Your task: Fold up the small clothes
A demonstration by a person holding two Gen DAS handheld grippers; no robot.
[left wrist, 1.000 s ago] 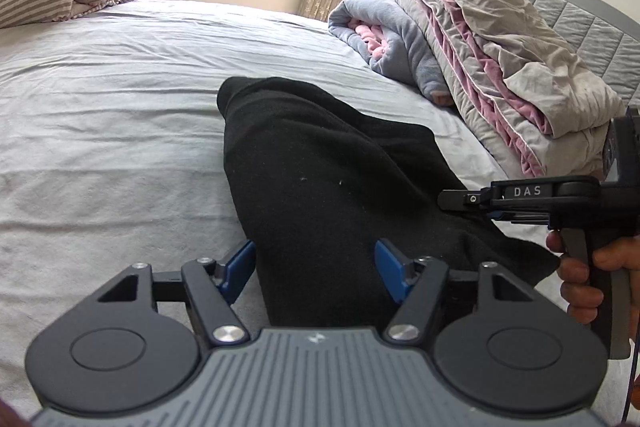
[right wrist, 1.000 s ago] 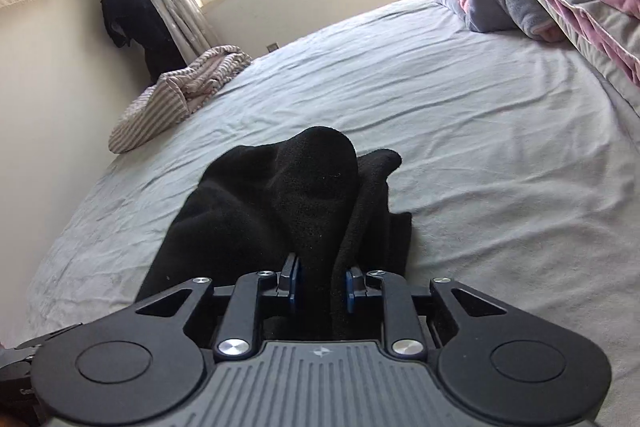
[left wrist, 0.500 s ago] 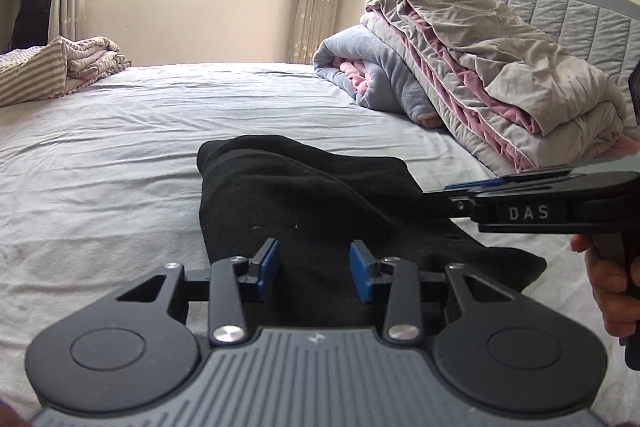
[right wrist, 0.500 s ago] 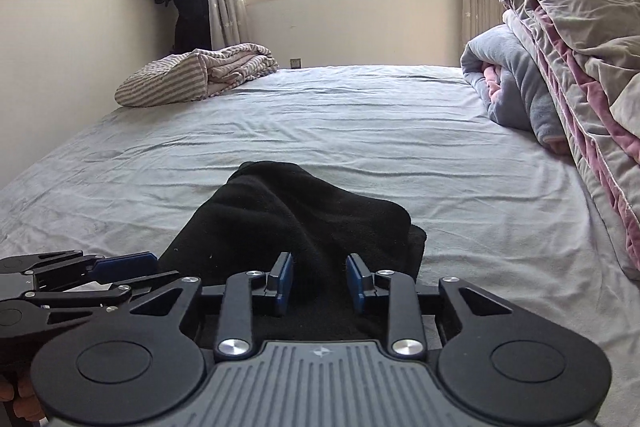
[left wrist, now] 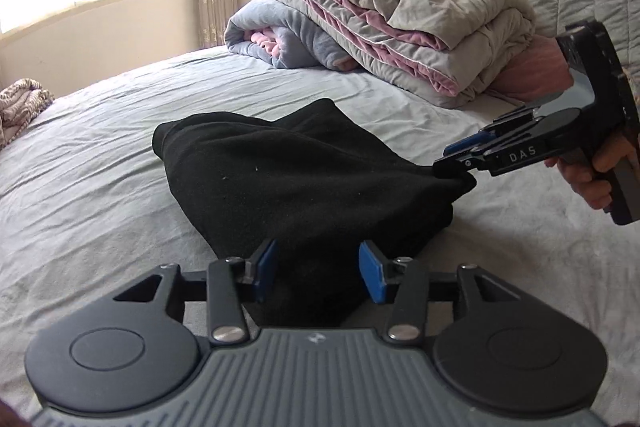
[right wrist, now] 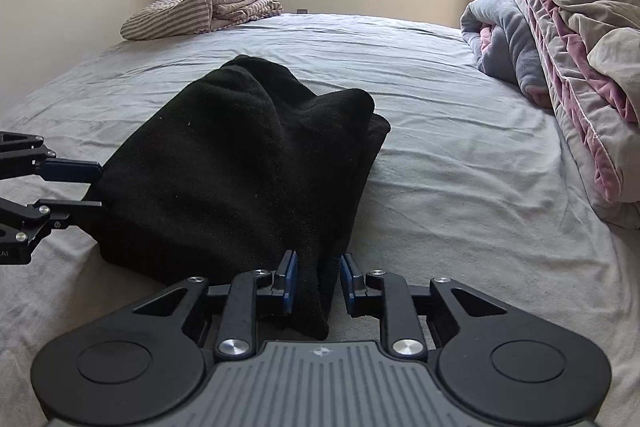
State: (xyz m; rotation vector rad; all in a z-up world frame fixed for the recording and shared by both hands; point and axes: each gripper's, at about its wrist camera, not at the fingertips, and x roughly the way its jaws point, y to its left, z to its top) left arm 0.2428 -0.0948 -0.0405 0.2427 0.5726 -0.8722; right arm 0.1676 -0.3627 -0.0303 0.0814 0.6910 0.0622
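On the bed (right wrist: 460, 187), both grippers have just loosened: the left gripper (left wrist: 318, 271) and right gripper (right wrist: 318, 281) stand with fingers apart, straddling the black garment (left wrist: 288, 179), its fold apparently laid down.

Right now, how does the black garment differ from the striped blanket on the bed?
The black garment is plain; the striped blanket is pale with stripes. The garment lies mid-bed, nearest the camera; the blanket sits at the far corner. Both lie rumpled on the grey sheet.
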